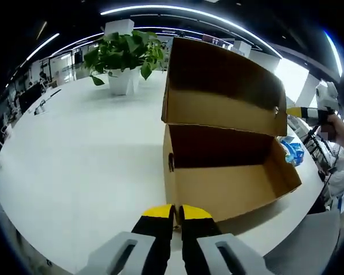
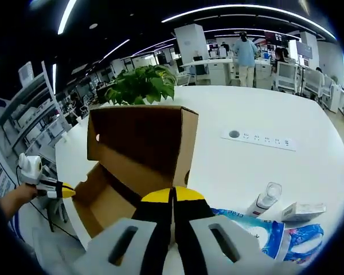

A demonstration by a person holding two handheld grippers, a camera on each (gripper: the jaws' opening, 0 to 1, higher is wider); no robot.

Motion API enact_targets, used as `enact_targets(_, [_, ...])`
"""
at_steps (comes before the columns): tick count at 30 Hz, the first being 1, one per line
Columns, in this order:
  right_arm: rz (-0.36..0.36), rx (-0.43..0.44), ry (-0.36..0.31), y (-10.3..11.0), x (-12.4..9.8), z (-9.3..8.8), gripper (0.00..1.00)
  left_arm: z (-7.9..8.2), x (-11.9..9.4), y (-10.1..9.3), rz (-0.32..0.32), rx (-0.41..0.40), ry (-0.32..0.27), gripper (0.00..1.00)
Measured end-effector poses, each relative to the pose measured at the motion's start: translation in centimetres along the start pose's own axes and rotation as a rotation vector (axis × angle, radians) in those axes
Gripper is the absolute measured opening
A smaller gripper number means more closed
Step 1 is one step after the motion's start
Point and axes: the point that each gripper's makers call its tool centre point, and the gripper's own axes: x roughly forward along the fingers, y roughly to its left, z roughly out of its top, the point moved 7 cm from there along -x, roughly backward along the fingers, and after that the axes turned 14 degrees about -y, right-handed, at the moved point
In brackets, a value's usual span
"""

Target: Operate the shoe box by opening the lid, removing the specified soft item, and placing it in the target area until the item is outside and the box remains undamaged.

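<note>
A brown cardboard shoe box (image 1: 229, 189) stands on the white table with its lid (image 1: 223, 80) swung up and back; what I can see of its inside is bare. My left gripper (image 1: 176, 211) is shut just in front of the box's near wall, holding nothing. The right gripper (image 1: 298, 112), in a hand, sits past the lid's right edge. In the right gripper view, my right gripper (image 2: 173, 195) is shut beside the box (image 2: 103, 200) and its lid (image 2: 137, 137). A soft blue packet (image 2: 264, 232) lies on the table by its jaws, also visible behind the box (image 1: 291, 150). The left gripper (image 2: 66, 192) is at the box's far side.
A potted green plant (image 1: 123, 57) (image 2: 140, 86) stands behind the box. A small clear bottle (image 2: 266, 197) and a small white carton (image 2: 301, 212) lie near the packet. A socket strip (image 2: 264, 139) is set into the table (image 1: 74, 149). A person (image 2: 245, 51) stands far off.
</note>
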Motion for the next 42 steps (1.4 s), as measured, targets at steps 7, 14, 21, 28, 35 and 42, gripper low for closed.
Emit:
enact_targets(7, [0.001,0.022,-0.007,0.3,-0.8,-0.5,0.0,0.0,0.0,0.0,-0.003,0.003,-0.002,0.04])
enact_targets(14, [0.0,0.029,-0.012,0.8,-1.6,-1.0,0.0,0.0,-0.1,0.0,-0.008,0.003,-0.004,0.04])
enact_targets(21, [0.0,0.03,-0.019,1.1,-2.2,-1.6,0.0,-0.1,-0.2,0.0,-0.017,0.003,-0.009,0.04])
enact_targets(28, [-0.003,0.058,-0.03,1.2,-2.8,-2.1,0.0,-0.1,-0.2,0.0,-0.024,0.022,-0.009,0.05])
enact_targets(35, [-0.006,0.062,-0.037,1.3,-3.2,-2.6,0.0,0.1,-0.3,0.0,-0.036,0.051,-0.013,0.06])
enact_targets(42, [-0.012,0.066,-0.045,1.6,-3.6,-3.3,0.0,2.1,-1.2,0.4,-0.021,0.036,-0.096,0.12])
